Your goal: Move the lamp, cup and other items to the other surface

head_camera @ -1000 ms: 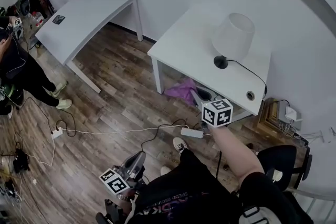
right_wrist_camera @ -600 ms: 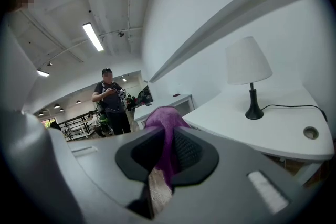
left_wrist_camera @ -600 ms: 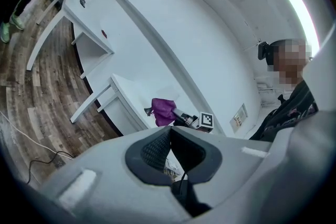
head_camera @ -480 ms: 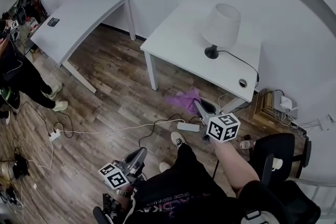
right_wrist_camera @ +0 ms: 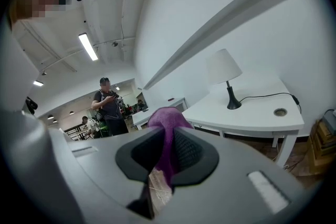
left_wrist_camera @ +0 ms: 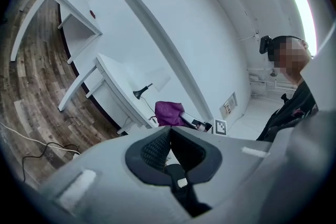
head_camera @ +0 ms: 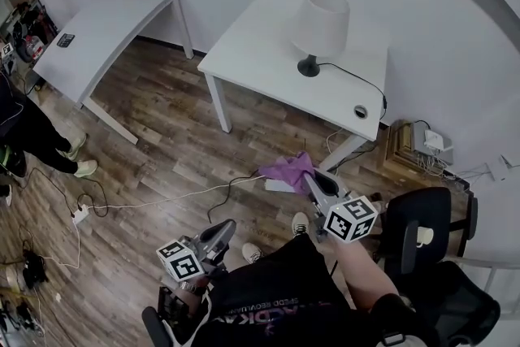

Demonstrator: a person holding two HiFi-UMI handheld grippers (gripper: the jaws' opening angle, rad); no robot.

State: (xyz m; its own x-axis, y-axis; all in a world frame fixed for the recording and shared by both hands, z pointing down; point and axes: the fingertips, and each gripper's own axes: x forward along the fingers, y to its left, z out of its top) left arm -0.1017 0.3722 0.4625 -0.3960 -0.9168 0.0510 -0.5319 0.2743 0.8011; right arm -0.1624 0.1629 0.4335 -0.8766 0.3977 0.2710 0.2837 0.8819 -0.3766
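**Right claw clamped on purple cloth, backed off from the table**

Left claw (head_camera: 224, 230): pads together, nothing in it, low over the wood floor (head_camera: 162, 142). The purple cloth (head_camera: 288, 169) is pinched in my right claw (head_camera: 314, 180). Its long axis runs along the jaws, and the free end bunches past the tips toward the near table (head_camera: 252, 53). The lamp (head_camera: 319, 24) stands upright on that table, shade on top, cord trailing right.

A second ago the right claw and cloth were at the table's edge; now both are clear of it, over the floor. Lamp unmoved on the tabletop.
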